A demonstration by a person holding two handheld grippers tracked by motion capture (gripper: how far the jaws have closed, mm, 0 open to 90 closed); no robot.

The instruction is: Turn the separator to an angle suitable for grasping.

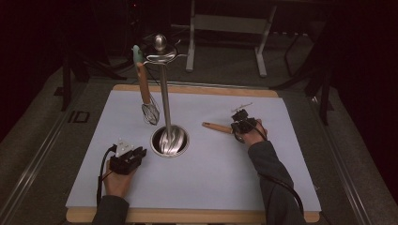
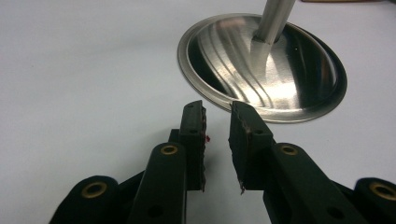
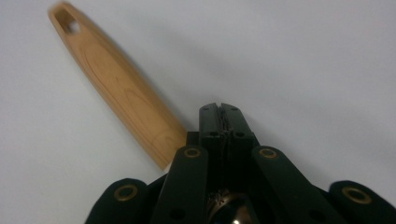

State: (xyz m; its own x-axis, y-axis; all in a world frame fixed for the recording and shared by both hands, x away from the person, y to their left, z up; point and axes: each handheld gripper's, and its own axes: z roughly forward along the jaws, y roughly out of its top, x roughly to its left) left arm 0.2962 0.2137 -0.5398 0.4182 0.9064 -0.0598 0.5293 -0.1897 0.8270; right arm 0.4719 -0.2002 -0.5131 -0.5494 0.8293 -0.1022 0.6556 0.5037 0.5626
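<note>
Worktop (image 1: 211,173), white mat, fills the middle of the high view. Steel utensil stand (image 1: 165,93) centre-left, round base (image 2: 280,74) flat on the mat; a whisk (image 1: 146,93) hangs from its top hook.

Wooden-handled utensil (image 1: 217,126) lies centre-right, handle (image 3: 116,88) pointing to the upper left in the right gripper view. Right gripper (image 1: 243,123) sits at its near end, fingers (image 3: 210,123) pressed together. Whether metal is pinched between them is unclear; the utensil's head is hidden under the gripper.

Risks: a thin-edge grip lets the long handle swing or slip on lifting; swinging toward the stand could knock the whisk or tip the stand.

Left gripper (image 2: 217,140) idles beside the base, fingers apart and empty, not bracing it.
</note>
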